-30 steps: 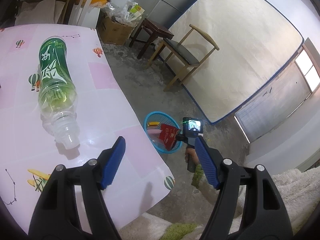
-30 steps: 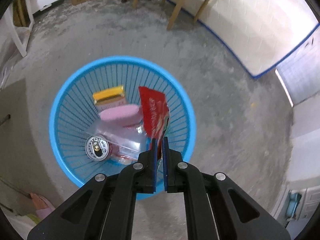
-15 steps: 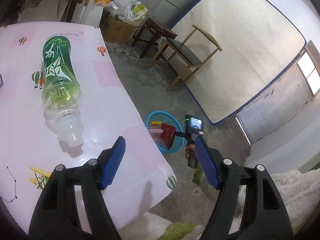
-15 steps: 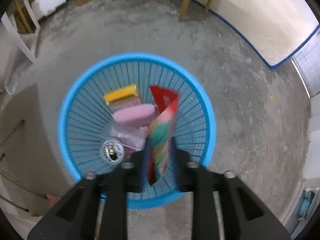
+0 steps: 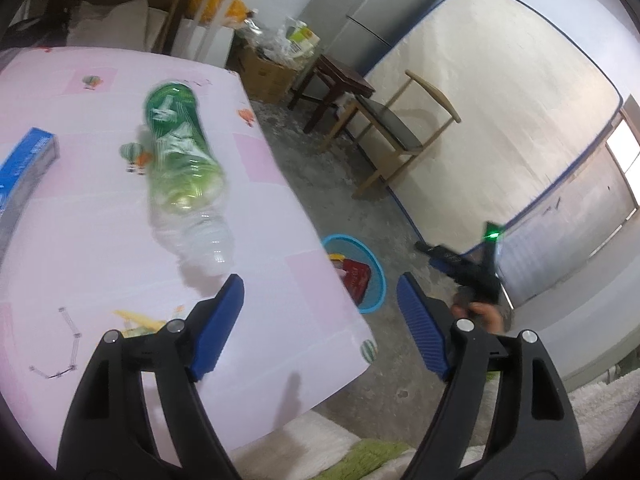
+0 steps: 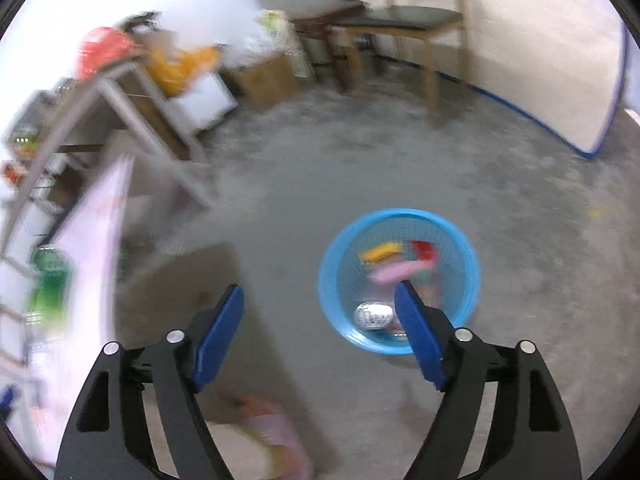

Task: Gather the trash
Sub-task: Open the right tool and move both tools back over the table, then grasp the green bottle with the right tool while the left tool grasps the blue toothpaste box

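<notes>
- L gripper [image 5: 320,304]: jaws spread wide, nothing between them, hanging over the near corner of the pink table [image 5: 100,248].
- R gripper [image 6: 318,308]: also wide, empty, out over bare concrete floor [image 6: 360,168]. Both wrist views motion-blurred, so I'm not trusting fine detail.
- Task items: green-label bottle [image 5: 184,172] lies on its side on the table, neck end toward me, just ahead of my L fingertips, not touching. No cap that I can make out.
- Blue box [image 5: 28,160] at the far-left edge of the L view, also on the table, partly cut off.
- Blue basket [image 6: 400,280] on the floor beside the table edge; already has a red packet [image 6: 420,250], a yellow box [image 6: 380,252], something pink and a can end [image 6: 374,316] in it. In the L view the table edge hides part of the basket.
- Risks, my read:
  - bottle is round, clear and thin-walled, prob. near empty. A jaw tip nudging it before closing could roll it toward the edge and onto the floor.
  - pinching the neck end alone may let it swing or slip; the mid body looks safer but will crush some.
  - tablecloth looks slick, so a push may slide the bottle instead of seating it.
  - basket is small and low; releasing from table height could bounce the bottle off the rim.
  - blur means I'm moving fast; slow down before closing.
- Text: bottle label has white characters, too smeared to read. Box print and packet unreadable too. No brand I can confirm.
</notes>
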